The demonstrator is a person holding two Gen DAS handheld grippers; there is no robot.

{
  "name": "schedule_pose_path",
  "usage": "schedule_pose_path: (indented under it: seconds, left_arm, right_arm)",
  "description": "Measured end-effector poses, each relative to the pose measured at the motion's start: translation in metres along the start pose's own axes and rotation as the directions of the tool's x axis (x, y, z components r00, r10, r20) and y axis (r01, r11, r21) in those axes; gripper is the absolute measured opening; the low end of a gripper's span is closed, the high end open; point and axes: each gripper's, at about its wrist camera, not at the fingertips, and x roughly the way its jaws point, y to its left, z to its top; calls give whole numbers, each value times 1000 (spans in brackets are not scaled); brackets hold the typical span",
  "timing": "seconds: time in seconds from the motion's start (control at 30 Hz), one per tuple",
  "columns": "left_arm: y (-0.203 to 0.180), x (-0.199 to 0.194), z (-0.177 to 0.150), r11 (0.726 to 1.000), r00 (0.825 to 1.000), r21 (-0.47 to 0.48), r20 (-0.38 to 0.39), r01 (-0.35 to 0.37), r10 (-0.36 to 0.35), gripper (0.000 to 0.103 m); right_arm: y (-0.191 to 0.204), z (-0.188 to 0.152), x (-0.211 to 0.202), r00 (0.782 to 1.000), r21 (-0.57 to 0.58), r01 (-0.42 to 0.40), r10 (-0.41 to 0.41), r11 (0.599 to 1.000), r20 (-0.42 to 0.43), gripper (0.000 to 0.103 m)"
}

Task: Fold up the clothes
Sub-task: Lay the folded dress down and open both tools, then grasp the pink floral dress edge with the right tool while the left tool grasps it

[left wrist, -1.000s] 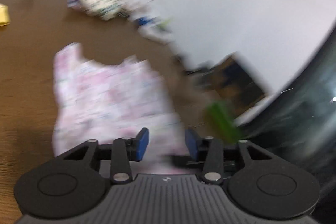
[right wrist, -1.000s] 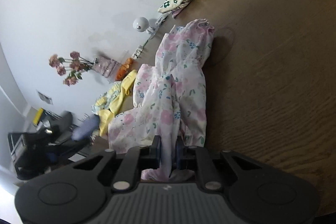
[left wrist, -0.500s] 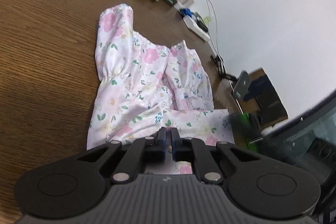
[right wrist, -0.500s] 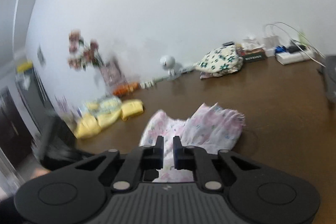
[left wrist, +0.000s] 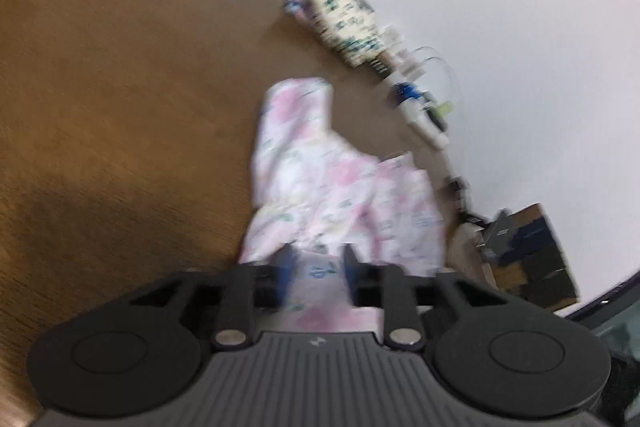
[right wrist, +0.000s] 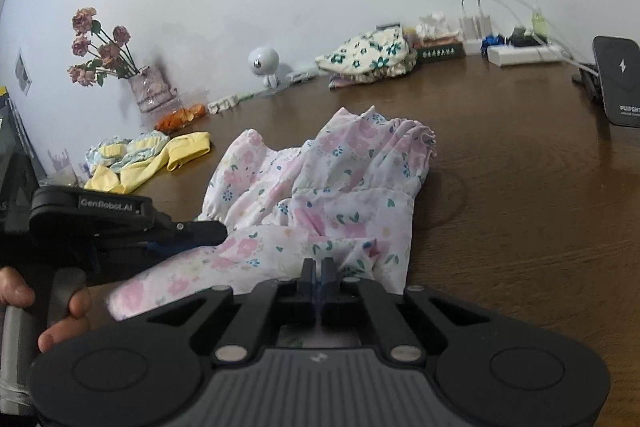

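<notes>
Dress (right wrist: pixel 320 195), pink-flowered, lies rumpled on the brown tabletop (right wrist: pixel 520 227), its long axis running from the near edge, where both grippers meet it, away toward the wall edge, sleeves bunched at the far end. The right gripper (right wrist: pixel 318 273) is pinched together on the near hem, while the left gripper (left wrist: pixel 316 269), just to its left along the same hem, has its fingers parted with cloth lying between them, so it looks loosened rather than clamped. Both sit at the hem end, so I judge any fold would run along that axis toward the sleeves.
</notes>
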Motion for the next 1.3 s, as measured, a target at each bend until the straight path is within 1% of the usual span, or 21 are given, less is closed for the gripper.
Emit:
schedule_pose_path:
  seconds: [0.1,0.13,0.23,0.33,0.4,0.5,0.57,0.6,0.63,0.7,0.73,0.77,0.8,0.83,0.87,0.9,1.0,1.1,1.2,1.27,1.3]
  left_arm:
    - [2,16,27,999,999,42,-40,-26,28,85]
    - [4,25,38,997,997,60,-58,-40,44,87]
    - [10,51,70,990,990,115,-109,-80,92,86]
    - [17,77,99,981,977,160,-160,-113,139,83]
    - [23,85,103,984,976,142,-176,-105,130,80]
    - [11,61,95,966,982,253,-158,-63,105,80]
    - [-7,29,78,909,991,417,-129,12,46,80]
    - [-23,6,58,823,995,566,-95,41,16,81]
    - [-39,-17,36,712,998,700,-68,60,-18,83]
    - [-64,-52,-17,433,997,898,-51,75,-66,90]
    - [-73,-63,-42,289,995,954,-56,78,-84,93]
    - [-77,-69,-64,174,993,981,-73,89,-95,94]
    - [-79,-72,-84,66,990,993,-94,101,-102,95]
    - [-78,-70,-95,-1,988,992,-127,128,-91,95]
    - [-75,-64,-99,-24,983,985,-174,173,-63,93]
    - [-72,-57,-103,-35,975,975,-221,220,-32,88]
    - [-62,-38,-93,41,960,960,-278,277,20,83]
    - [-57,-32,-83,131,951,945,-306,298,45,85]
    - [-56,-32,-80,195,928,916,-368,351,58,88]
    - [-61,-33,-84,202,909,900,-408,385,82,88]
    - [-63,-36,-91,174,902,902,-417,396,108,89]
  right_arm:
    - [-15,30,-21,997,5,-49,49,999,59,70]
    - [-23,44,-23,997,3,-49,49,999,67,74]
    - [-62,79,9,998,56,-38,40,998,-51,74]
    - [-94,97,56,979,168,-87,115,982,-169,72]
    - [-103,101,79,965,192,-90,134,977,-226,62]
    - [-90,102,72,973,58,-59,70,997,-222,58]
    - [-68,96,40,984,-165,-58,29,985,-174,58]
    - [-50,84,17,991,-334,-69,28,940,-127,63]
    - [-31,71,-6,996,-503,-74,40,861,-78,72]
    - [0,37,-46,988,-761,-136,141,634,-59,73]
    - [11,22,-57,980,-822,-177,177,541,-94,73]
    - [23,7,-67,969,-867,-217,205,448,-136,72]
    - [32,-2,-71,959,-878,-255,222,405,-176,71]
    - [35,-7,-69,953,-876,-279,229,393,-200,71]
    - [38,-11,-67,946,-872,-300,235,386,-222,69]
    - [39,-15,-61,944,-877,-312,225,366,-242,63]
    - [33,-16,-37,936,-862,-349,179,368,-303,55]
    - [20,-9,-19,906,-795,-424,208,434,-369,60]
    - [5,4,-4,835,-632,-545,294,551,-465,81]
    - [-2,5,-4,809,-576,-580,326,576,-488,84]
    - [-1,5,-6,799,-570,-593,329,569,-503,84]
